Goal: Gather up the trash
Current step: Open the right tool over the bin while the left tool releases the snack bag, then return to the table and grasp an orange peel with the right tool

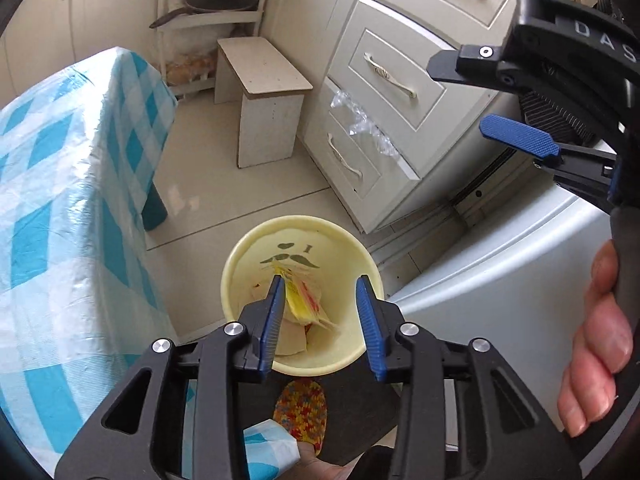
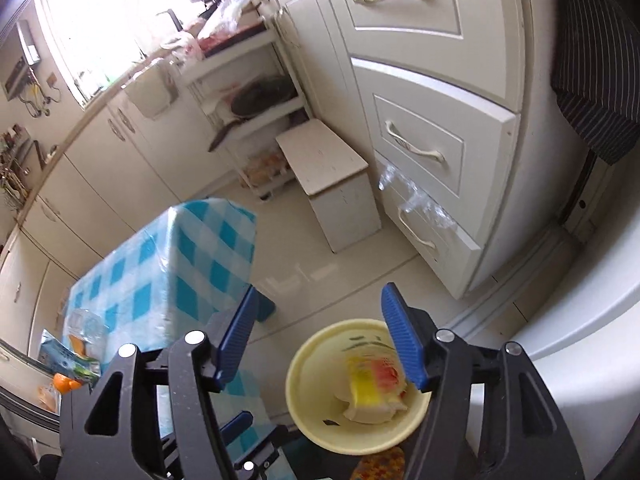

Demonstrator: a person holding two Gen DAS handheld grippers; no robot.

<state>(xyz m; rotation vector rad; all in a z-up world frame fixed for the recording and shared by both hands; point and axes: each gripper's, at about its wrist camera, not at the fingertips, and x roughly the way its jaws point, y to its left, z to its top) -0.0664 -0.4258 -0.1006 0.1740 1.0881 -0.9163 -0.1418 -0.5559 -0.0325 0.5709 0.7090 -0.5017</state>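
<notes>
Your L gripper (image 1: 322,320) stood part-open over the bin (image 1: 248,256), wrapper (image 1: 298,300) loose inside; R gripper (image 2: 320,340) wide, empty, above it.

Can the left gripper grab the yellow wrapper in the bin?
Probably yes. The left gripper hangs right over the bin, fingers apart, and the wrapper lies on top of the trash, uncovered, beside one finger.

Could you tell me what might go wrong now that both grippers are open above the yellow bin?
1. The yellow wrapper lies against the left gripper's finger, so it may cling and lift out with the hand.
2. The right gripper straddles the yellow bin's rim; a careless move could tip the bin onto the tiled floor.
</notes>
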